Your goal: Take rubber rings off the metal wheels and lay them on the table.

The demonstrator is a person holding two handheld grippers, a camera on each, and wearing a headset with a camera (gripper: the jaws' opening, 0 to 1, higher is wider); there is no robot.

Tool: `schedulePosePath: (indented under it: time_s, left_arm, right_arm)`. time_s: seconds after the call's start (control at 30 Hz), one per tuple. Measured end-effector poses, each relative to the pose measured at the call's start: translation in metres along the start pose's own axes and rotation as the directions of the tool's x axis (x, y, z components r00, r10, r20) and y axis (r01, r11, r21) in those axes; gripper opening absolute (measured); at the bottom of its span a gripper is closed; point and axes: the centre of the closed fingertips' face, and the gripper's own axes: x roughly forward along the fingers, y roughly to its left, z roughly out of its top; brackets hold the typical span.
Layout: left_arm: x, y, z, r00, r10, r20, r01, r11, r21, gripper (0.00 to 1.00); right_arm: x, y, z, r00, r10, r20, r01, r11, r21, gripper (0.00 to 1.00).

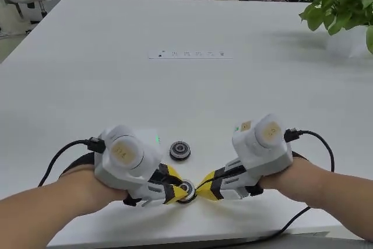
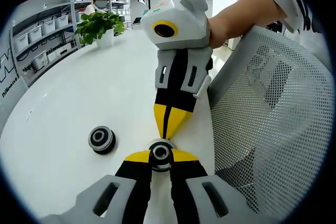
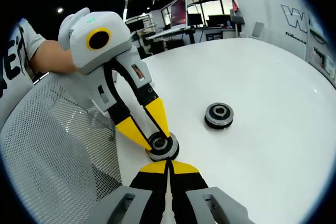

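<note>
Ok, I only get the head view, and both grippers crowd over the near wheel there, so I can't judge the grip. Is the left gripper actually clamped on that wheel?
Observer: Yes. In the left gripper view the left gripper has one yellow tip on each side of the wheel, tight against it.
Operator: And the right one?
Observer: In the right gripper view the right gripper has its jaws shut together, tips at the wheel's rim. Whether they pinch anything there, I can't tell.
Operator: Anything close by on my side?
Observer: A mesh chair back stands right by the near edge of the table.
</note>
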Motion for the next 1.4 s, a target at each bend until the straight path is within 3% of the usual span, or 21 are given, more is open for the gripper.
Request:
schedulePosePath:
  time_s: [0.13, 0.37, 0.53, 1.4]
  left_arm:
    - [0.0, 0.0, 0.0, 1.0, 0.0, 0.0, 0.0, 1.0, 0.0, 0.08]
    - [0.0, 0.0, 0.0, 1.0, 0.001, -0.001, -0.001, 1.0, 0.003, 0.08]
    - [0.0, 0.0, 0.0, 1.0, 0.003, -0.001, -0.003, 1.0, 0.0, 0.08]
    - [0.0, 0.001, 0.0, 0.9999, 0.012, -0.011, -0.012, 1.0, -0.005, 0.08]
  right_arm:
    - [-0.002, -0.002, 0.001, 0.9998, 0.007, 0.02, -0.008, 0.998, 0.057, 0.0]
    - [-0.002, 0.0, 0.002, 0.9995, 0.013, 0.03, -0.015, 0.997, 0.081, 0.0]
    - [-0.004, -0.001, 0.009, 0.9972, 0.023, 0.071, -0.032, 0.991, 0.128, 0.0]
    - [-0.002, 0.004, 0.014, 0.9954, 0.036, 0.089, -0.049, 0.987, 0.151, 0.0]
